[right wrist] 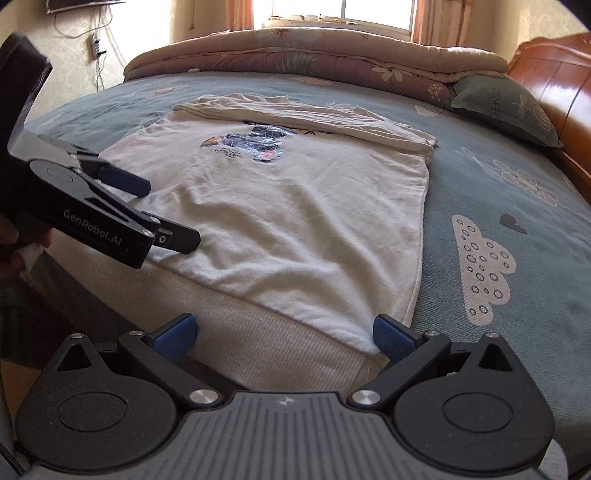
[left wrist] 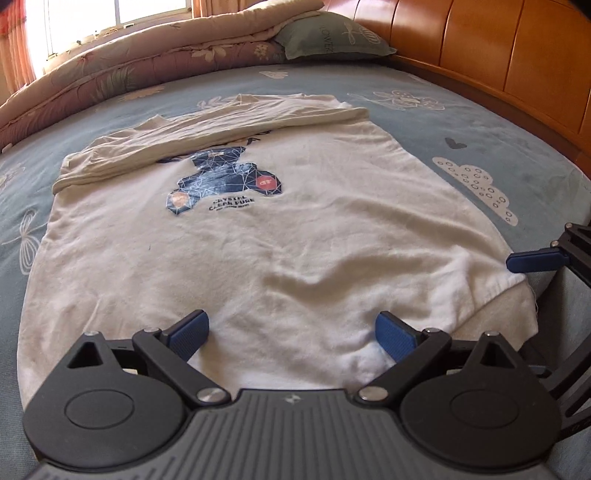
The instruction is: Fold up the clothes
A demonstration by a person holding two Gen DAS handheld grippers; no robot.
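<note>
T-shirt: a white T-shirt (left wrist: 236, 236) with a dark blue geometric bear print (left wrist: 225, 181) lies flat on the bed, its hem at the near edge of the mattress and its far part folded over in a long band across the top of the print.
Left gripper: the left gripper (left wrist: 291, 334) is released, its blue-padded fingers (left wrist: 188, 334) spread wide just above the hem, with white cloth lying between them; nothing is pinched.
Right gripper: the right gripper (right wrist: 284, 336) is likewise released, fingers wide apart, at the near right corner of the hem; its right pad (right wrist: 391, 338) is right at the corner of the cloth, and I cannot tell whether it touches.
Each seen from the other: in the right wrist view the left gripper (right wrist: 162, 210) hangs over the hem's left part, fingers apart; in the left wrist view one blue finger of the right gripper (left wrist: 535, 260) shows at the shirt's right edge.
Hem: it runs along the mattress edge, where a pale ribbed mattress side (right wrist: 258, 332) shows below it.
Bed sheet: a blue-grey bed sheet (left wrist: 461, 122) with white cloud and flower prints surrounds the shirt.
Farther off: a folded floral quilt (right wrist: 314, 55) lies along the far side beneath a bright window (right wrist: 340, 11), with a green pillow (left wrist: 332, 37) beside it against the wooden headboard (left wrist: 498, 48).
</note>
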